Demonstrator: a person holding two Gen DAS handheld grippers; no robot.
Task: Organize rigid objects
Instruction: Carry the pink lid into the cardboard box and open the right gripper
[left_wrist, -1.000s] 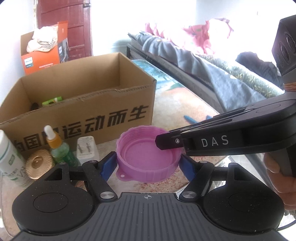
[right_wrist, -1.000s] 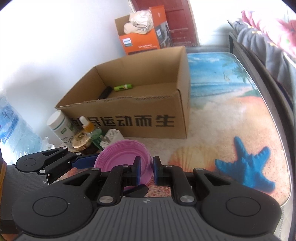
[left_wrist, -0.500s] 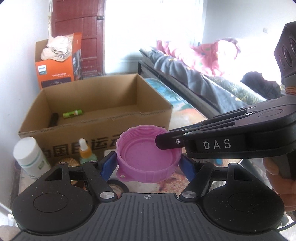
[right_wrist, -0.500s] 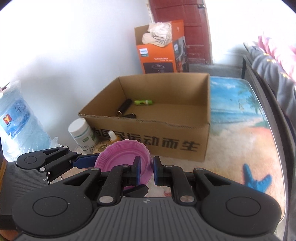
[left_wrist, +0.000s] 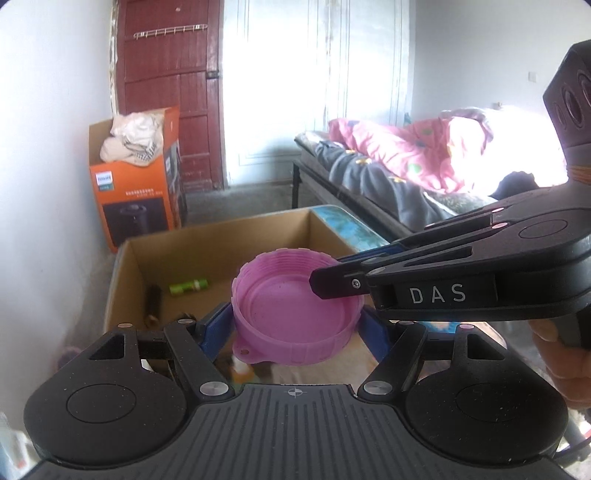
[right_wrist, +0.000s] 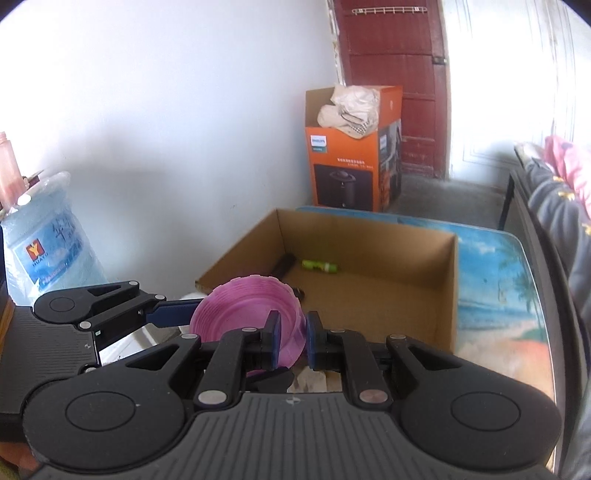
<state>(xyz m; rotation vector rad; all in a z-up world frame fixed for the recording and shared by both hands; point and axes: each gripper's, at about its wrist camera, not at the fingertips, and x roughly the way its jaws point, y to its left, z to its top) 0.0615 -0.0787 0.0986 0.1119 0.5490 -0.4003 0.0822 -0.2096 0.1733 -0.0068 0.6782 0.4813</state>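
Observation:
A pink ribbed plastic lid (left_wrist: 291, 310) hangs in the air, hollow side up, held by both grippers. My left gripper (left_wrist: 295, 323) is shut on it across its width, one blue pad on each side. My right gripper (right_wrist: 291, 334) is shut on the lid's (right_wrist: 240, 314) side wall, and in the left wrist view its fingers (left_wrist: 332, 282) reach in from the right. Behind and below stands the open cardboard box (right_wrist: 369, 236) with a green tube (right_wrist: 319, 266) and a black stick (right_wrist: 282, 266) on its floor.
The box stands on a table (right_wrist: 495, 266) with a beach picture. An orange carton (right_wrist: 347, 173) stands by a red door beyond it. A water jug (right_wrist: 44, 240) is at the left wall and a bed (left_wrist: 388, 166) runs along the right. A small bottle (left_wrist: 240, 365) shows under the lid.
Both grippers have risen together with the lid still held. The box has dropped lower in both views, and the bottles in front of it have mostly slid out of sight.

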